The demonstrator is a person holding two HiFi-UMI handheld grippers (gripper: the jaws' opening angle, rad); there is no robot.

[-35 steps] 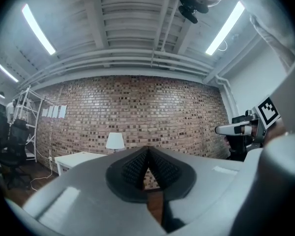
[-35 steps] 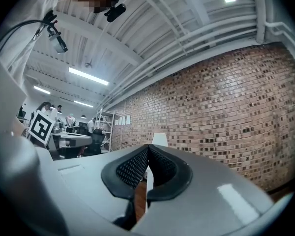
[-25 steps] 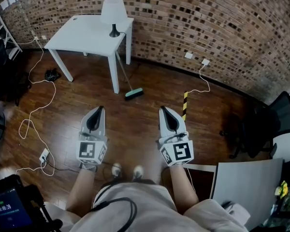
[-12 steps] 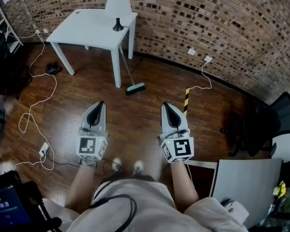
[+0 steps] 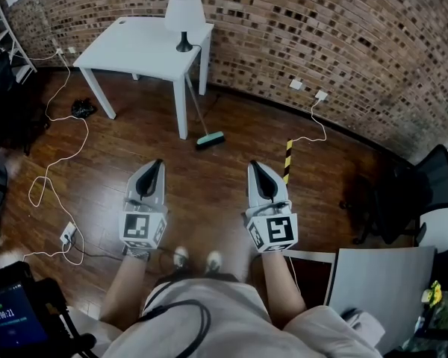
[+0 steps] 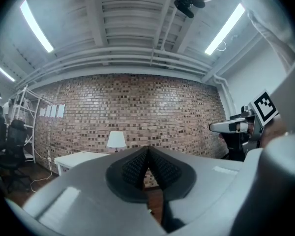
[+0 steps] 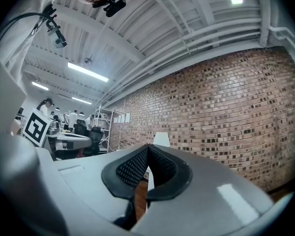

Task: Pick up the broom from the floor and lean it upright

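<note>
**Teal broom at the table; both grippers shut and empty**

Teal bristles, thin pale shaft: the broom [image 5: 209, 138] stands head-down on the floor [image 5: 209, 200], just beside the near right leg of the table [image 5: 142, 43]. Its shaft slants up to the table's right edge. We read it as leaned upright, not lying flat. Whether the shaft actually touches the edge we cannot tell.

Handling, our judgement: light, stiff and long, with most of its weight at the bristle end. The shaft looks smooth, so a pinch could slip or let it swing. The best hold would be on the shaft, above its middle, with the head left bearing on the floor. The bristles are soft and offer no purchase.

Pose: we hold the left gripper [image 5: 155, 168] and right gripper [image 5: 255, 168] level, side by side, pointing toward the wall [image 5: 321, 28], well apart from the broom. Forearms [image 5: 125, 289] run roughly parallel. In each gripper view the ribbed pads [image 6: 131, 167] meet at the tips with nothing between them.
</note>
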